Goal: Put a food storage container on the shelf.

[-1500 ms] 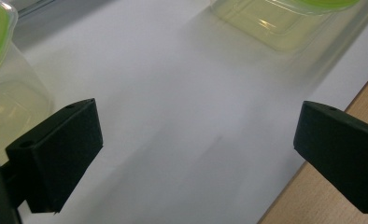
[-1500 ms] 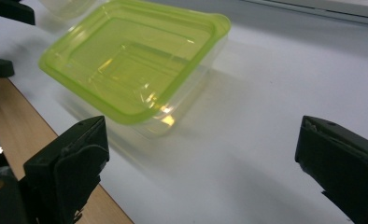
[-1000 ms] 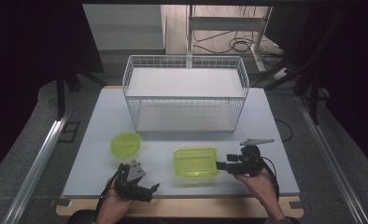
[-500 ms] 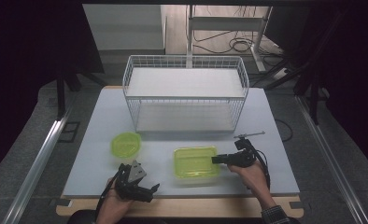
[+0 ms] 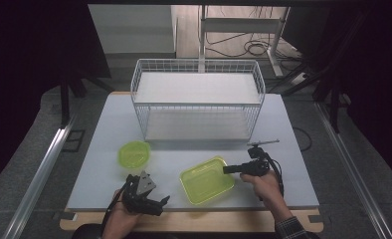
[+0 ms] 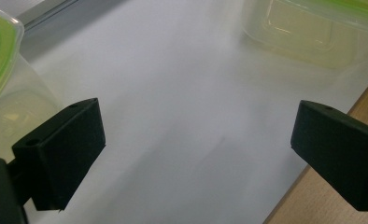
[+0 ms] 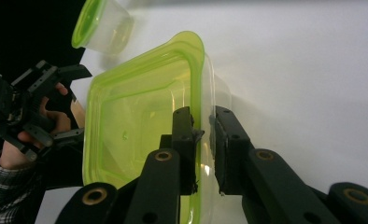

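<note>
Step in hand: the grasp. The right tool (image 5: 227, 170) is seen clamped on the near-side rim of the rectangular green-lidded container (image 5: 206, 179); in the right gripper view the tool (image 7: 202, 128) has one jaw inside the lid edge and the other outside against the clear wall, and the rim is pinched between them. The jaws have just been closing, with that rim between them. The container (image 7: 140, 121) lies directly ahead of the right tool on the tabletop (image 5: 293, 164), apparently not yet lifted.

The left tool (image 5: 165, 200) is held wide and empty near the front edge of the tabletop; bare tabletop (image 6: 182, 93) shows between its jaws. The round green-lidded container (image 5: 134, 153) stands ahead of it, apart.

A wire basket (image 5: 197, 103) stands beyond both tools, well apart from the right one.

Judgement on the next move: a straight lift is called for, kept level, since a thin rim grip on one side lets the container tilt or slip. The basket is judged the likely destination, though this cannot be confirmed.
</note>
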